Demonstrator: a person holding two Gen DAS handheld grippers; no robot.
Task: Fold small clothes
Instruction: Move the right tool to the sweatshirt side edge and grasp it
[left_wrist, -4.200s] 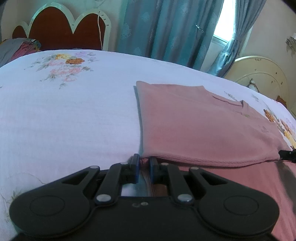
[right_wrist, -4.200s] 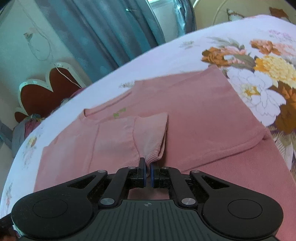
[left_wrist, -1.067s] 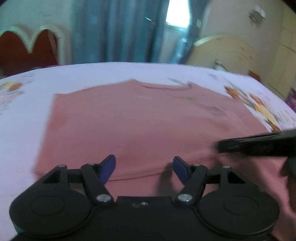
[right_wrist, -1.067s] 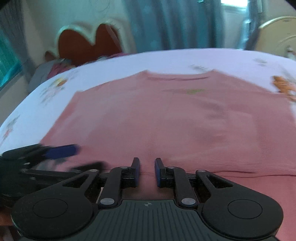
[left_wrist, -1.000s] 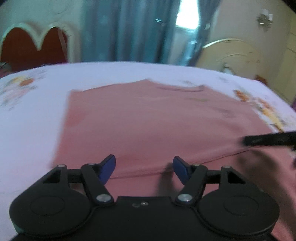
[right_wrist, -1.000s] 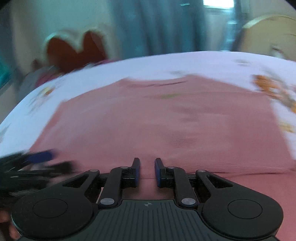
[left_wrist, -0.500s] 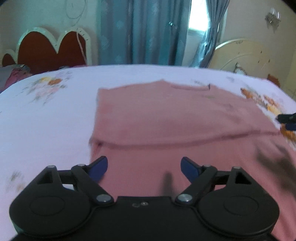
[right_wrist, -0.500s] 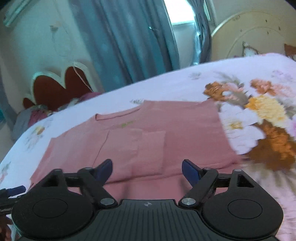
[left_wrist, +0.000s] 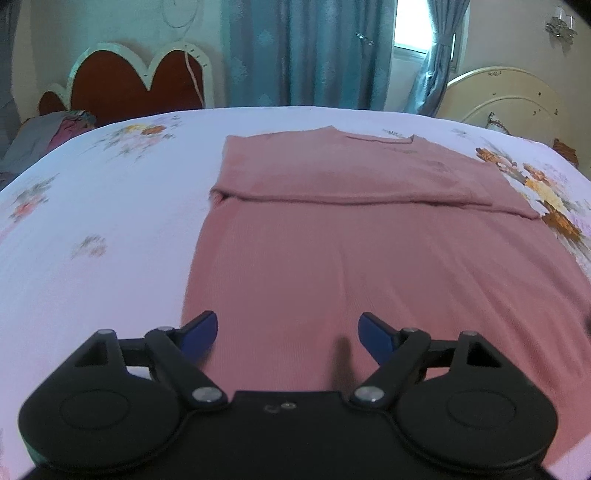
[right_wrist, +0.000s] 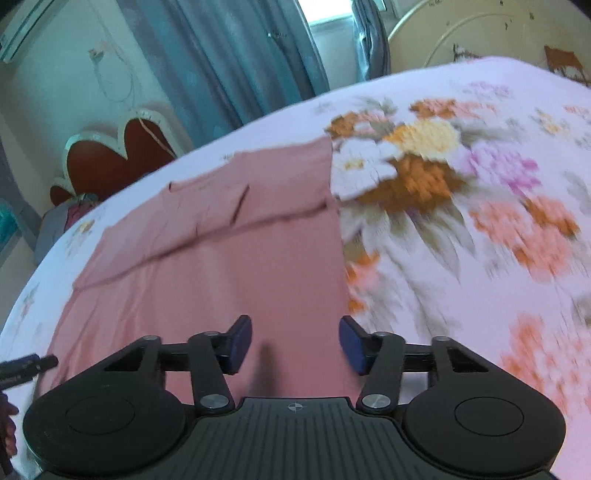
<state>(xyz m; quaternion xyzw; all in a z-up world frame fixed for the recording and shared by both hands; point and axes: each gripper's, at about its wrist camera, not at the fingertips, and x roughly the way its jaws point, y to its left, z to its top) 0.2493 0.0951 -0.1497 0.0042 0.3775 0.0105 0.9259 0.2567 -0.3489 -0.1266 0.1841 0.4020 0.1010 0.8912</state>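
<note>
- Now the pink shirt (left_wrist: 351, 258) is lying flat on the flowered bed (left_wrist: 92, 221), sleeves folded in.
- Left gripper (left_wrist: 287, 334) is hovering wide open, empty.
- Right gripper (right_wrist: 295, 341) is closing partway, gripping nothing.

Daylight enters a window (left_wrist: 410, 44) between teal curtains (left_wrist: 306, 51) behind a scalloped red headboard (left_wrist: 136, 79).
</note>
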